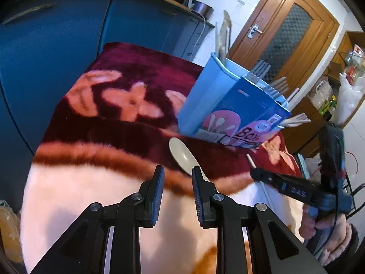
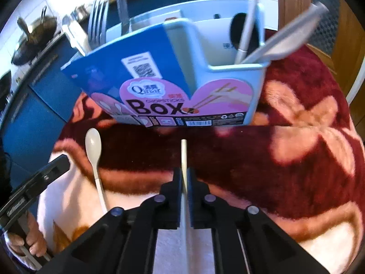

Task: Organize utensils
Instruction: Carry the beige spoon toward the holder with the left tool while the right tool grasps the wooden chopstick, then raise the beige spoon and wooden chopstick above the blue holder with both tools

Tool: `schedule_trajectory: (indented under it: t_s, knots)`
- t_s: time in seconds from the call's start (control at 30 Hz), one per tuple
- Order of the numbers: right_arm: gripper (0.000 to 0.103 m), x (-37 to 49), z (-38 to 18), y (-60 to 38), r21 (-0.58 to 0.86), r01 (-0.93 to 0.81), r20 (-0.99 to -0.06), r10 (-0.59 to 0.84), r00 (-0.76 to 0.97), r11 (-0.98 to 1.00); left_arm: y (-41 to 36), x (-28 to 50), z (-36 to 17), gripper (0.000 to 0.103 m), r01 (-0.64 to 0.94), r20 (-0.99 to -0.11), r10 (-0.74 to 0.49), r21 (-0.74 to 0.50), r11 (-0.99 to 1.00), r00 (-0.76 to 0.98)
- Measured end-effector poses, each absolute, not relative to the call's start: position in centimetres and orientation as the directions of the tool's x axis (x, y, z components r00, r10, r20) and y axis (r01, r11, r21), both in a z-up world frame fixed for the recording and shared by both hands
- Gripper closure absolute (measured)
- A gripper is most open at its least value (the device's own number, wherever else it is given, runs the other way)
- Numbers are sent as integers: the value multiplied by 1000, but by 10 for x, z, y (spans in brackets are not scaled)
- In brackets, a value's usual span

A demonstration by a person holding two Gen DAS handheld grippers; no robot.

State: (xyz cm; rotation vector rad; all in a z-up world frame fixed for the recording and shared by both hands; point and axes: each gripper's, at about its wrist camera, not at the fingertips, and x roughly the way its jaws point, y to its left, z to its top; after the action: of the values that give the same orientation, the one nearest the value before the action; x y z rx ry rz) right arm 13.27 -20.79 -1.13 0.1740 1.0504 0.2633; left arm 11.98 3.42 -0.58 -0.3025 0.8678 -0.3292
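Note:
A light blue utensil holder point(image 1: 205, 100) with a "Chopsticks Box" label point(image 2: 182, 86) stands on a red floral blanket point(image 1: 114, 118). It holds forks point(image 2: 97, 22), a white stick point(image 2: 248, 22) and a grey spoon point(image 2: 280, 43). A white plastic spoon point(image 1: 184, 155) lies on the blanket in front of it, also in the right wrist view point(image 2: 93, 146). My left gripper point(image 1: 178, 173) is open just above the spoon's handle. My right gripper point(image 2: 184, 173) is shut on a thin white stick point(image 2: 183, 155), also visible in the left wrist view point(image 1: 251, 162).
Blue cabinets point(image 1: 57, 45) with a counter stand behind the blanket. A wooden door point(image 1: 285, 34) is at the back right, with shelves and plastic bags point(image 1: 346, 91) beside it. Pans point(image 2: 34, 36) sit on the counter.

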Motion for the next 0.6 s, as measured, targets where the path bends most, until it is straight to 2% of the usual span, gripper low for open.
schedule_trajectory:
  t_s: [0.2, 0.5, 0.53, 0.57, 0.6]
  knots:
    - [97, 118, -3, -226, 360, -133, -762, 374, 528, 923, 36, 145, -10, 73, 144, -707, -430, -429, 892, 562]
    - [97, 94, 21, -222, 343, -210, -691, 397, 604, 916, 27, 166, -25, 76, 154, -713, -514, -508, 847, 477]
    - [97, 90, 23, -223, 340, -213, -686, 397, 610, 916, 26, 166, -26, 79, 154, -714, -514, -508, 847, 474]
    - [97, 88, 24, -222, 336, -218, -680, 397, 616, 916, 24, 166, -27, 91, 156, -714, -515, -507, 848, 475]
    - [97, 86, 25, -224, 335, -221, -675, 397, 622, 916, 24, 167, -28, 94, 156, -714, -515, -508, 847, 474]
